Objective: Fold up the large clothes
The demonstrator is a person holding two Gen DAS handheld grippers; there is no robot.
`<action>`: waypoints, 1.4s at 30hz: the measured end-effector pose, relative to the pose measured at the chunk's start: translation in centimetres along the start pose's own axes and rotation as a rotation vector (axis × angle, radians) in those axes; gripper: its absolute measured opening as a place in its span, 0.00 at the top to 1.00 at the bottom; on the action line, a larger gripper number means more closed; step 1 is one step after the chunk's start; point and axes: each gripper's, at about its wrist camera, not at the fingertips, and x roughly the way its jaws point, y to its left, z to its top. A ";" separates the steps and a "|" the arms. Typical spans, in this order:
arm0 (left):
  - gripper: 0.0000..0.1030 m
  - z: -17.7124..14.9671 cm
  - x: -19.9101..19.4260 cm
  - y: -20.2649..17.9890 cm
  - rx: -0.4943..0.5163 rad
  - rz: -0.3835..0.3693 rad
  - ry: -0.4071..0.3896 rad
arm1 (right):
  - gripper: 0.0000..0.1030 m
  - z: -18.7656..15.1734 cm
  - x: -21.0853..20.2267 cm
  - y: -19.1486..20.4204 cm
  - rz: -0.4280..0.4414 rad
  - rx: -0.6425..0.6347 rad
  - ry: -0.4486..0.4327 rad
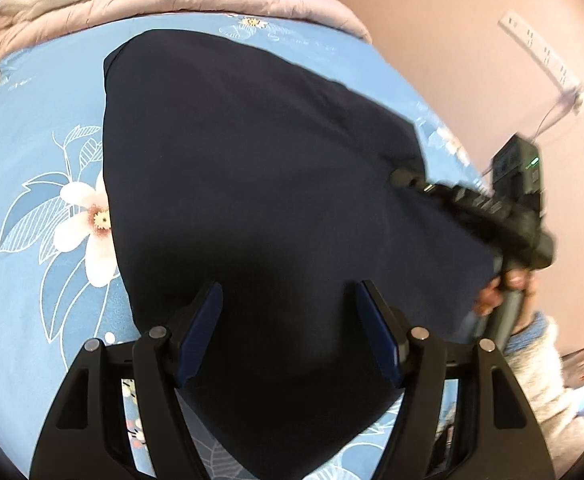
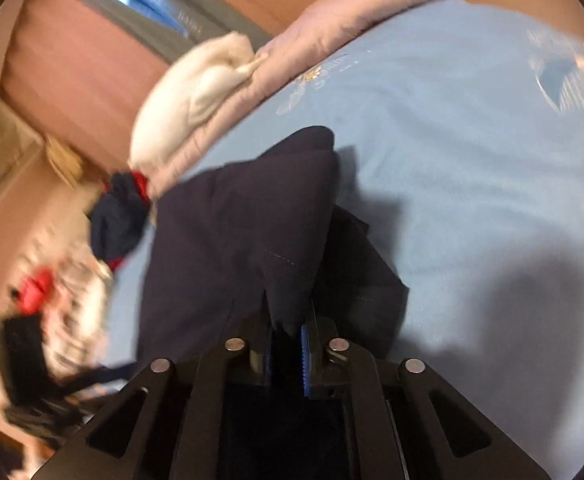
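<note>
**Left claw wide above the navy garment, right claw pinching its edge**

Your left gripper (image 1: 288,332) stands wide apart in the left wrist view, its blue pads (image 1: 202,332) hovering over the dark navy garment (image 1: 260,168) with nothing pressed between them. That garment lies spread across a light blue bedsheet (image 1: 24,152) printed with white flowers. Only this view shows your right gripper (image 1: 402,178) from outside: its tip meets the garment's right edge, and your hand (image 1: 508,284) wraps the handle, a fluffy pale sleeve (image 1: 548,364) behind it. A white power strip (image 1: 540,50) hangs on the pink wall.

From the right wrist view, blurred, your right gripper (image 2: 288,356) is nearly closed, its blue pads (image 2: 305,360) clamped on a raised fold of the navy garment (image 2: 228,248). Only here do you see that pinch up close. A pink quilt (image 2: 332,20) and white cloth (image 2: 188,92) lie at the bed's far edge, with a navy and red bundle (image 2: 122,216) beside them.
</note>
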 end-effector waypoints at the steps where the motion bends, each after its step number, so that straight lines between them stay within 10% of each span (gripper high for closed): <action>1: 0.33 -0.1 0.2 -0.2 0.016 0.014 0.002 | 0.82 0.0 -0.7 0.4 -0.032 -0.002 -0.009; 5: 0.33 -0.1 0.1 -0.3 0.035 0.026 -0.006 | 0.74 -1.3 -5.0 5.5 -0.224 -0.226 -0.142; 14: 0.33 -0.7 0.1 -0.2 0.038 0.024 -0.019 | 0.74 -7.4 -5.9 11.3 -0.208 -0.522 -0.083; 19: 0.33 -2.3 0.0 -0.1 0.057 0.005 -0.025 | 0.77 -10.6 -1.6 8.0 -0.364 -0.511 0.057; 42: 0.34 -7.5 -1.7 -0.9 0.095 0.088 -0.143 | 0.78 -11.5 -2.2 7.2 -0.325 -0.345 -0.002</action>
